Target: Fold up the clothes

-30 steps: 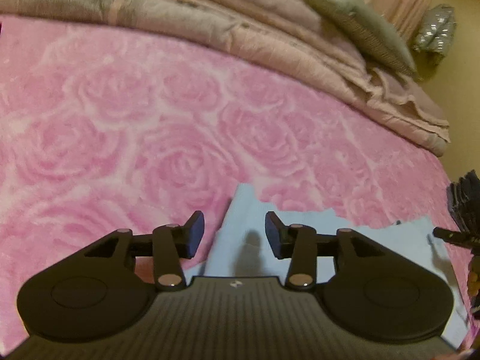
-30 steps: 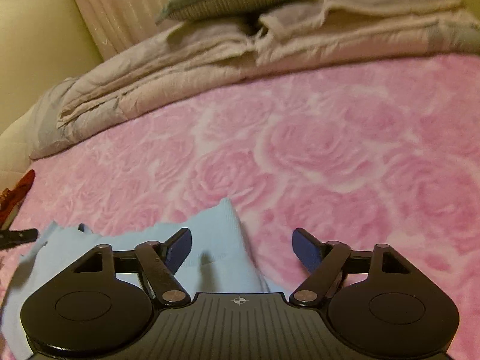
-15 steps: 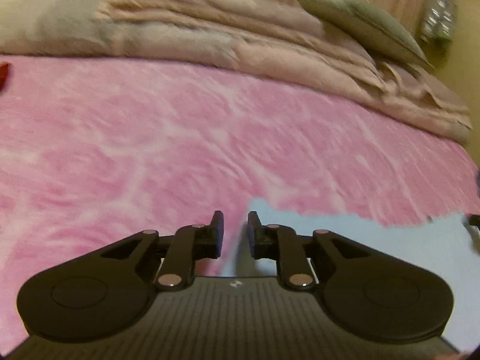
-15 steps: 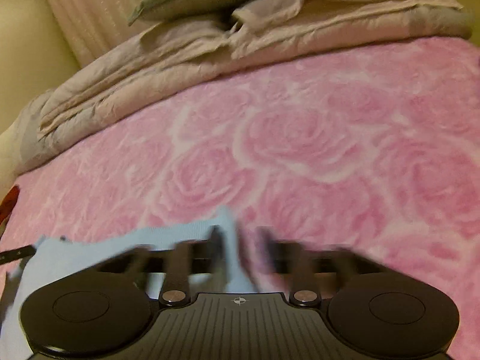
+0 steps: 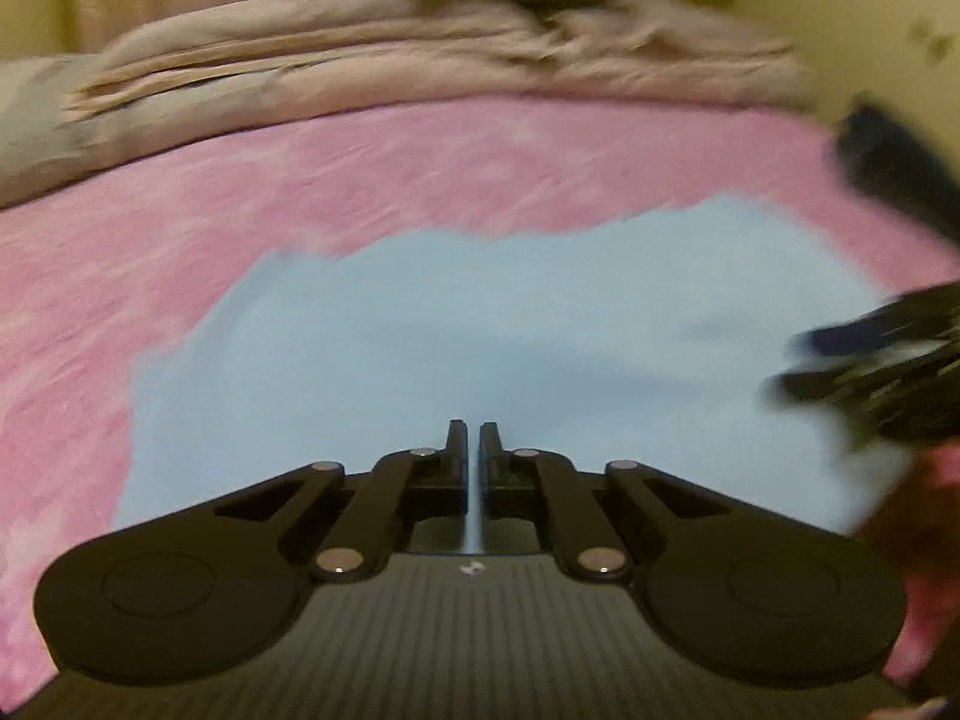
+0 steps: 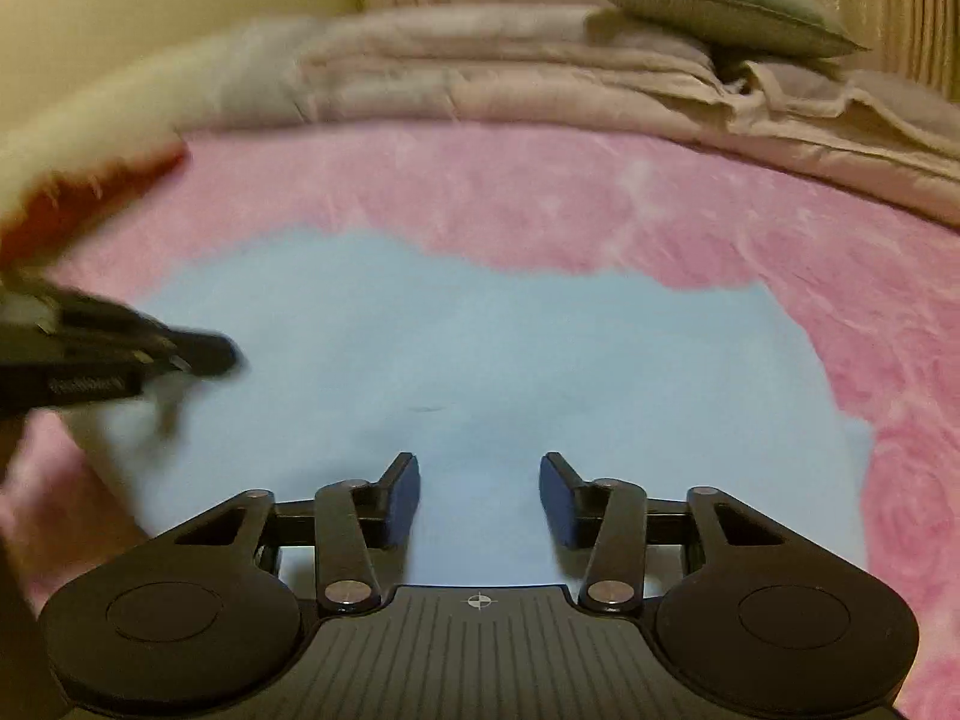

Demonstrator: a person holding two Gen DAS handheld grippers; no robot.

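Lying beneath both jaws: blue garment.

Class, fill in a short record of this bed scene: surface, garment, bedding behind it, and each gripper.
surface: pink rose-patterned bedspread
garment: light blue cloth spread flat on the bedspread
bedding: folded beige blanket at the far side, grey-green pillow on top
left gripper: shut, a thin strip of blue cloth showing between its fingers
right gripper: jaws closing over the cloth, pads apart
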